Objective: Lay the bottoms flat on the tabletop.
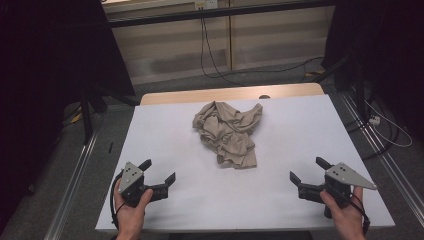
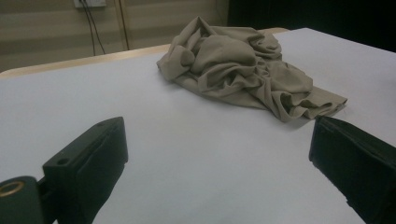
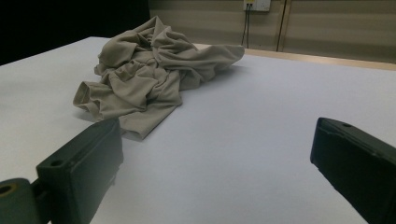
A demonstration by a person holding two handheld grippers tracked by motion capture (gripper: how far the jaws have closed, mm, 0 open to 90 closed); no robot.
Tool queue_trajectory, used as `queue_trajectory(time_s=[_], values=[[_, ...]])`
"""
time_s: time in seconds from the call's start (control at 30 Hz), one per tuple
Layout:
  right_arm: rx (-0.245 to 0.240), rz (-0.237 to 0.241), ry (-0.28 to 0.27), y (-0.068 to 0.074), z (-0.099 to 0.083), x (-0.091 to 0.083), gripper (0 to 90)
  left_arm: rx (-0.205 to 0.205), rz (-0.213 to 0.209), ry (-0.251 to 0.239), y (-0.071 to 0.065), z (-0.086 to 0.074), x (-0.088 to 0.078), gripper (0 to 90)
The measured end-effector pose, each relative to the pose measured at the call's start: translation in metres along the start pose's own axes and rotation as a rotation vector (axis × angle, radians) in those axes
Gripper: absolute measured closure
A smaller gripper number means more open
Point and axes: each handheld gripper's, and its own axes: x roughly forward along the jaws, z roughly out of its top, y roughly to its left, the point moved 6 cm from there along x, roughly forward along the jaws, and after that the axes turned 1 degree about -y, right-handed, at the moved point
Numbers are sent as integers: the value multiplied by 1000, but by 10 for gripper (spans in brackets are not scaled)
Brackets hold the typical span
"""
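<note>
High view, looking down on a white table (image 1: 300,130): a crumpled beige cloth (image 1: 229,132) lies a little beyond the middle of the table. The left gripper (image 1: 161,171) is held at the near left edge, with the cloth toward 1 o'clock from it and well apart. The right gripper (image 1: 307,169) is held at the near right edge, with the cloth toward 11 o'clock from it, also well apart. Both grippers have their jaws spread wide with nothing between them, and neither touches the cloth. Each is held by a hand coming in from 6 o'clock.

This view alone shows the hands, the grey plates on top of the grippers, the grey floor around the table and cables (image 1: 210,50) trailing near the wall at 12 o'clock.

Left gripper view looks low along the tabletop: the cloth (image 2: 243,70) sits toward 1 o'clock, and its height shows, mounded at the far end and thinning to a flat hem at the near end. Right gripper view shows the cloth (image 3: 149,74) toward 11 o'clock, with a rolled, tube-like opening at its near left end.

The cloth is plain beige, soft and thin, heavily wrinkled and bunched into deep folds.
</note>
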Motion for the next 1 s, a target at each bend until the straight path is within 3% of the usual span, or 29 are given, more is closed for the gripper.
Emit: queue_trajectory(time_s=[0.3, 0.47, 0.5, 0.57, 0.8, 0.83, 0.87, 1.0], values=[[-3, 44, 17, 4, 0, 8, 17, 6, 12, 32, 0, -4, 0, 48], [-15, 44, 61, 12, -4, 15, 18, 25, -26, 65, -5, -7, 2, 52], [-17, 53, 74, 15, -5, 17, 18, 41, -41, 94, -7, -7, 2, 52], [-32, 78, 80, 20, -5, 20, 15, 46, -50, 103, -10, -8, 4, 59], [-49, 150, 119, 34, -5, 36, 25, 37, -65, 123, -11, -8, 13, 71], [-46, 155, 121, 36, -2, 42, 28, 27, -39, 130, -10, -7, 14, 109], [-40, 155, 117, 37, 0, 46, 32, -18, -69, 116, -12, -3, 18, 114], [-54, 174, 98, 38, 11, 63, 51, 3, -86, 105, -15, 2, 24, 90]])
